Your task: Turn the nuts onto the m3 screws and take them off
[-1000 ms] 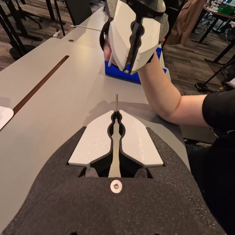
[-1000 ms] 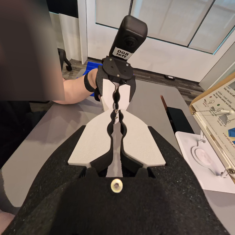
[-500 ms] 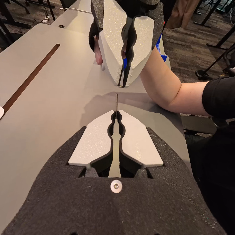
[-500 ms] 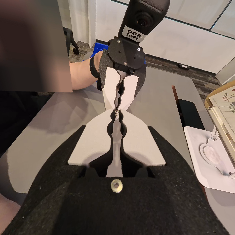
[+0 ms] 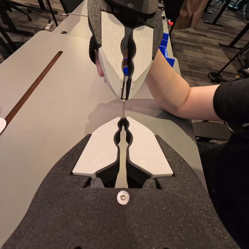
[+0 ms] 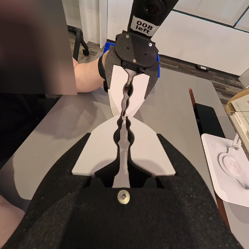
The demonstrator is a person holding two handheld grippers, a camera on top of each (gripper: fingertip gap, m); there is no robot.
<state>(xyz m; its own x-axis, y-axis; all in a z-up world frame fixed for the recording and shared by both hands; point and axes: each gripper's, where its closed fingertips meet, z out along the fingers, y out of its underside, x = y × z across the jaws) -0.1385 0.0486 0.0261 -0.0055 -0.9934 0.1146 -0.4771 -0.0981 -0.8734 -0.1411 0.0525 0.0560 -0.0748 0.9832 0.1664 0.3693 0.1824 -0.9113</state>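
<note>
My left gripper is shut on the head end of a thin m3 screw, which sticks straight out ahead of its tips. My right gripper comes in from the far side, tip to tip, shut on a small silver nut that sits at the screw's free end. In the right wrist view my right gripper holds the nut end on, with the left gripper just behind it. The screw is hidden behind the nut there.
Both grippers hover over a grey table with a long brown slot. A blue bin stands behind the right gripper. A white tray and an instruction board lie at the right. A person's forearm rests on the table edge. Both grippers' tips are close together, under 4 cm apart.
My right gripper has come down and toward the left gripper with the nut. The gap between nut and screw tip has closed and they now meet.
</note>
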